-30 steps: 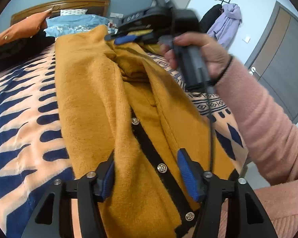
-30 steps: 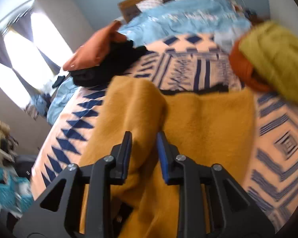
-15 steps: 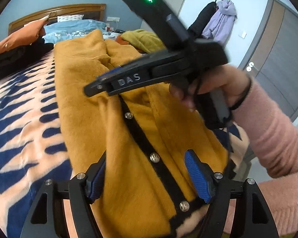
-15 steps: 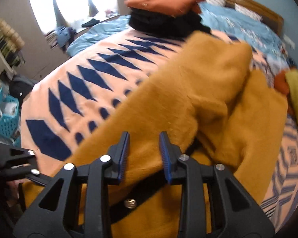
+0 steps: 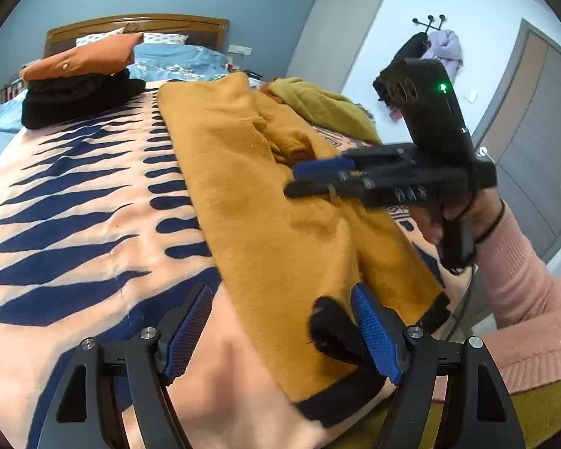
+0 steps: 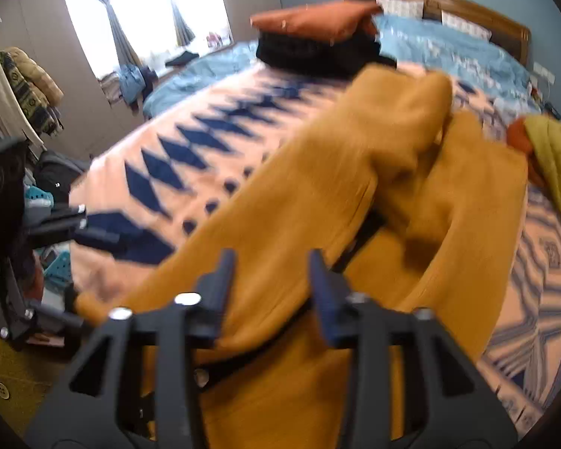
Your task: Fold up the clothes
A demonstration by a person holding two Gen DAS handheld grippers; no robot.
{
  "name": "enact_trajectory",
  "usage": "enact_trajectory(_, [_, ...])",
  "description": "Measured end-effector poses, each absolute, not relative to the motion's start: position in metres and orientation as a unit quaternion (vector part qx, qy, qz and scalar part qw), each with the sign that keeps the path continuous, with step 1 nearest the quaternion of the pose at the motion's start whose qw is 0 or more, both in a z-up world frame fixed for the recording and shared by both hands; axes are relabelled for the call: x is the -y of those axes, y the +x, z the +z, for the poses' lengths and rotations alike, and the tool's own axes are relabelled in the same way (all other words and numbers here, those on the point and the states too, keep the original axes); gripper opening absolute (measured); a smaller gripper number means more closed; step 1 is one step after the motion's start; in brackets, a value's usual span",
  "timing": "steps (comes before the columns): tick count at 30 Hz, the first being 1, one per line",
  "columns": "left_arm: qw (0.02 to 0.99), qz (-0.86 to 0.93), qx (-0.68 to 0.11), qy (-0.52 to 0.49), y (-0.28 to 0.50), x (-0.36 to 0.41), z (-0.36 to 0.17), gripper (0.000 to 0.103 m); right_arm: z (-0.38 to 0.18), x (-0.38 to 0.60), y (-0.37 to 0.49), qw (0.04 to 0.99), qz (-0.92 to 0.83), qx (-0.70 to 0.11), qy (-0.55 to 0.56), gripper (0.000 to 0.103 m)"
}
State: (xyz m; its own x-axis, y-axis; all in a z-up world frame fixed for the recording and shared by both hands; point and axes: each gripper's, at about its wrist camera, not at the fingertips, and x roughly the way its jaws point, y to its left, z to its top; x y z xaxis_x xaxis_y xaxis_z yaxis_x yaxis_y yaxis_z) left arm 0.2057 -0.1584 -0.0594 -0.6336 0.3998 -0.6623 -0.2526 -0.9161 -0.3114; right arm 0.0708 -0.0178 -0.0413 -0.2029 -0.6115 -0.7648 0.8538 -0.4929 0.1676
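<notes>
A mustard cardigan (image 5: 250,202) with black trim lies lengthwise on the patterned bed, one side folded over its front. My left gripper (image 5: 280,333) hangs over the near hem. Its jaws are opening, and the hem corner lies loose between them with the pads off it. My right gripper (image 5: 299,179), held by a hand in a pink sleeve, hovers above the cardigan's middle. In the right wrist view, which is blurred, the right gripper (image 6: 273,273) is opening over the cardigan (image 6: 355,187) with nothing pinched. The left gripper (image 6: 78,277) shows at that view's left edge.
Folded clothes, orange on black (image 5: 82,86), are stacked at the far left by the headboard. An olive-green garment (image 5: 318,104) lies heaped at the far right. The peach and navy blanket (image 5: 74,205) spreads to the left. A door and coat rack stand at the right.
The right gripper carried one side of the cardigan over the front, hiding the button band, then widened and let go. The left gripper's jaws spread wider and it shifted towards the hem's left.
</notes>
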Motion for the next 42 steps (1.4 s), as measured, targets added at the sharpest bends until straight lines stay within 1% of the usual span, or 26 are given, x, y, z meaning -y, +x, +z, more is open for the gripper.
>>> enact_trajectory(3, [0.213,0.897,0.086,-0.379,0.213,0.155,-0.059,0.08,-0.053,0.007,0.076,0.476,-0.755,-0.11,0.437,0.056])
enact_trajectory(5, [0.231,0.895,0.08,-0.373,0.216,0.153,-0.059,0.082,-0.061,-0.005,0.074,0.478,-0.743,-0.065,0.463,0.058])
enact_trajectory(6, [0.24,0.894,0.078,-0.37,0.216,0.151,-0.059,0.082,-0.065,-0.009,0.075,0.487,-0.733,-0.042,0.473,0.058])
enact_trajectory(8, [0.244,0.894,0.073,-0.368,0.217,0.15,-0.059,0.082,-0.071,-0.011,0.079,0.509,-0.714,-0.02,0.48,0.057])
enact_trajectory(10, [0.232,0.896,0.072,-0.371,0.218,0.152,-0.058,0.082,-0.073,-0.01,0.084,0.537,-0.694,0.01,0.48,0.031])
enact_trajectory(11, [0.226,0.897,0.074,-0.371,0.218,0.155,-0.058,0.082,-0.072,-0.008,0.086,0.549,-0.686,0.026,0.477,0.016])
enact_trajectory(16, [0.204,0.906,0.085,-0.361,0.231,0.177,-0.049,0.082,-0.071,-0.012,0.089,0.58,-0.664,0.113,0.459,0.016])
enact_trajectory(19, [0.198,0.907,0.092,-0.359,0.239,0.185,-0.049,0.083,-0.087,-0.021,0.086,0.527,-0.685,0.104,0.493,0.023])
enact_trajectory(21, [0.201,0.905,0.092,-0.362,0.24,0.184,-0.052,0.083,-0.085,-0.031,0.093,0.526,-0.694,0.097,0.483,0.023])
enact_trajectory(25, [0.21,0.899,0.09,-0.373,0.239,0.178,-0.06,0.083,-0.067,-0.038,0.123,0.565,-0.69,0.068,0.447,0.024])
enact_trajectory(26, [0.213,0.897,0.09,-0.376,0.238,0.176,-0.062,0.083,-0.069,-0.033,0.13,0.571,-0.683,0.061,0.45,0.023])
enact_trajectory(27, [0.215,0.895,0.09,-0.38,0.236,0.173,-0.065,0.083,-0.07,-0.028,0.137,0.578,-0.677,0.054,0.453,0.017])
enact_trajectory(28, [0.216,0.894,0.089,-0.383,0.235,0.171,-0.067,0.083,-0.071,-0.023,0.144,0.584,-0.67,0.047,0.456,0.015])
enact_trajectory(32, [0.212,0.888,0.09,-0.399,0.232,0.167,-0.076,0.083,-0.086,-0.015,0.15,0.569,-0.676,0.031,0.467,0.012])
enact_trajectory(34, [0.214,0.881,0.098,-0.41,0.23,0.166,-0.08,0.083,-0.08,-0.022,0.153,0.562,-0.69,0.026,0.456,0.014])
enact_trajectory(35, [0.217,0.878,0.103,-0.414,0.23,0.165,-0.082,0.083,-0.077,-0.026,0.154,0.558,-0.697,0.023,0.45,0.019])
enact_trajectory(36, [0.22,0.875,0.106,-0.418,0.229,0.164,-0.085,0.083,-0.072,-0.034,0.155,0.551,-0.709,0.021,0.441,0.034])
enact_trajectory(37, [0.223,0.872,0.11,-0.422,0.228,0.163,-0.087,0.083,-0.067,-0.043,0.156,0.543,-0.72,0.019,0.432,0.043])
enact_trajectory(38, [0.226,0.869,0.113,-0.426,0.228,0.161,-0.089,0.084,-0.064,-0.053,0.156,0.535,-0.73,0.026,0.425,0.054])
enact_trajectory(39, [0.229,0.867,0.115,-0.428,0.228,0.16,-0.09,0.084,-0.061,-0.068,0.154,0.523,-0.74,0.042,0.421,0.06])
enact_trajectory(40, [0.235,0.865,0.119,-0.427,0.228,0.158,-0.09,0.084,-0.059,-0.082,0.153,0.51,-0.75,0.059,0.417,0.063])
enact_trajectory(42, [0.261,0.853,0.147,-0.428,0.226,0.157,-0.091,0.084,-0.059,-0.11,0.148,0.475,-0.771,0.083,0.415,0.075])
